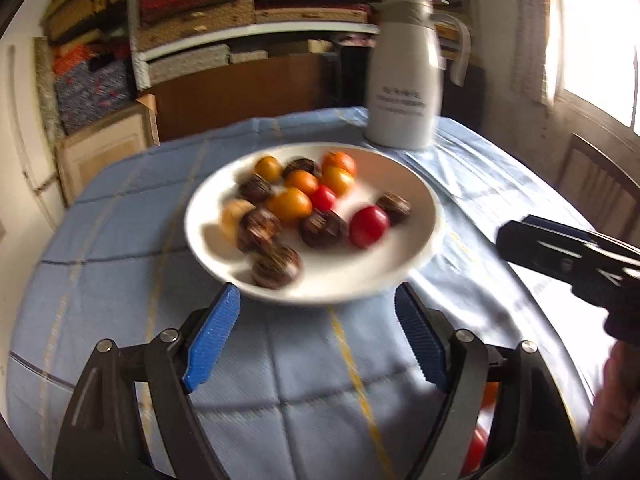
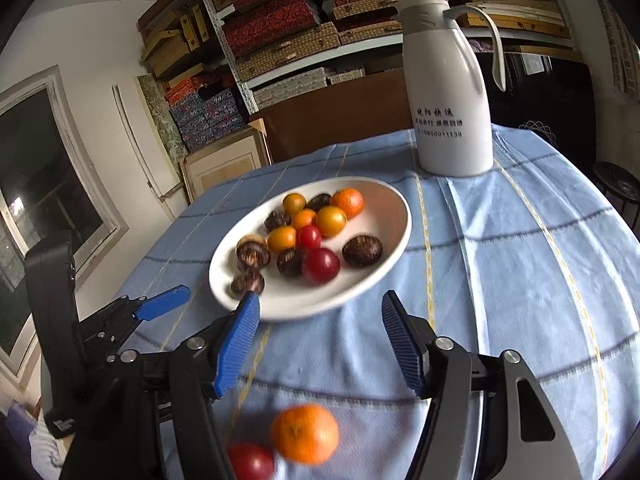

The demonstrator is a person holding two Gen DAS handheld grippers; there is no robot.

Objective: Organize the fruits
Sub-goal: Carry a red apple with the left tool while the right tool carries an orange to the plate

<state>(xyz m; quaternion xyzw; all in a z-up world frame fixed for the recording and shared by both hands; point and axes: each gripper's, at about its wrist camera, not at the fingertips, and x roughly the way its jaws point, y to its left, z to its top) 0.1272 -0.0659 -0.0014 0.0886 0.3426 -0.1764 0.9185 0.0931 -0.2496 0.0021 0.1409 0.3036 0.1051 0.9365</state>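
A white plate (image 1: 416,196) (image 2: 394,208) on the blue checked tablecloth holds several orange fruits (image 1: 289,204) (image 2: 349,201), red tomatoes (image 1: 369,226) (image 2: 320,265) and dark brown chestnuts (image 1: 277,266) (image 2: 362,251). My left gripper (image 1: 317,334) is open and empty, just short of the plate's near rim. My right gripper (image 2: 319,338) is open and empty, also before the plate. An orange (image 2: 305,433) and a red tomato (image 2: 251,461) lie loose on the cloth below the right gripper. The left gripper (image 2: 162,304) shows at the left of the right wrist view. The right gripper (image 1: 568,256) shows at the right of the left wrist view.
A white thermos jug (image 1: 404,76) (image 2: 452,92) stands behind the plate at the table's far side. Shelves with stacked boxes (image 2: 288,32) fill the wall behind. A chair (image 1: 600,184) stands at the right of the table. A window (image 2: 36,184) is at the left.
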